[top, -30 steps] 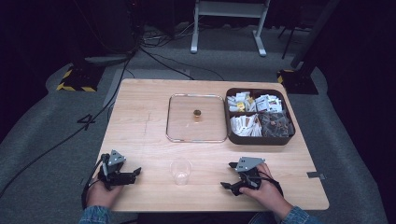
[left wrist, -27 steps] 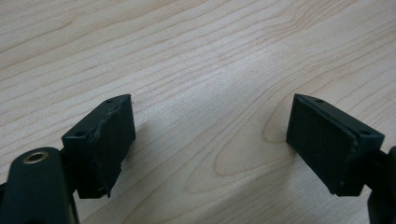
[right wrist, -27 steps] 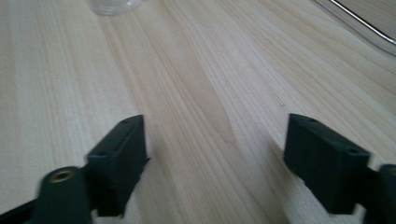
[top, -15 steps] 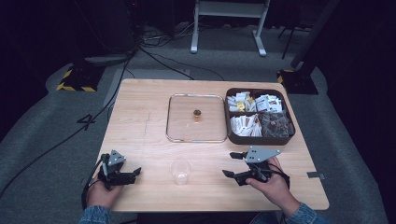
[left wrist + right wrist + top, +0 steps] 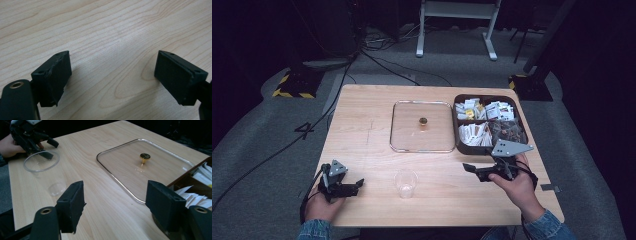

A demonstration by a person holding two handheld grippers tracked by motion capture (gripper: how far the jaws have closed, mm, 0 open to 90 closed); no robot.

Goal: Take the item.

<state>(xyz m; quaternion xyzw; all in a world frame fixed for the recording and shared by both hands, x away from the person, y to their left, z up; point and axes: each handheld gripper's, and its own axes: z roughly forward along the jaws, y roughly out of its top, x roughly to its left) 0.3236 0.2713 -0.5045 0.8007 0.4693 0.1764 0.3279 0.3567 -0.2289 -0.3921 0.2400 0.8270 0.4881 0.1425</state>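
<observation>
The left gripper [image 5: 357, 185] was rested on the desk [image 5: 362, 125], well to the left of the cup [image 5: 406, 183]. Its jaws were held wide open, and nothing was held between them.

The cup was stood upright near the front edge of the desk, between the two grippers. It was clear, thin and empty. It was judged to be very light, a bit slippery and easy to squash or tip. It would best be taken by its side wall, a little below the rim, with a soft squeeze.

A flat glass lid [image 5: 412, 135] with a small gold knob [image 5: 423, 121] was laid behind the cup. It was judged heavier and easy to break.

The right gripper [image 5: 474, 172] was held up to the right of the cup. Its jaws had just been closed a little but were kept partly open, with nothing between them.

A dark box [image 5: 455, 125] was set behind the cup, to the right. White paper packets [image 5: 472, 132] were kept in it.
</observation>
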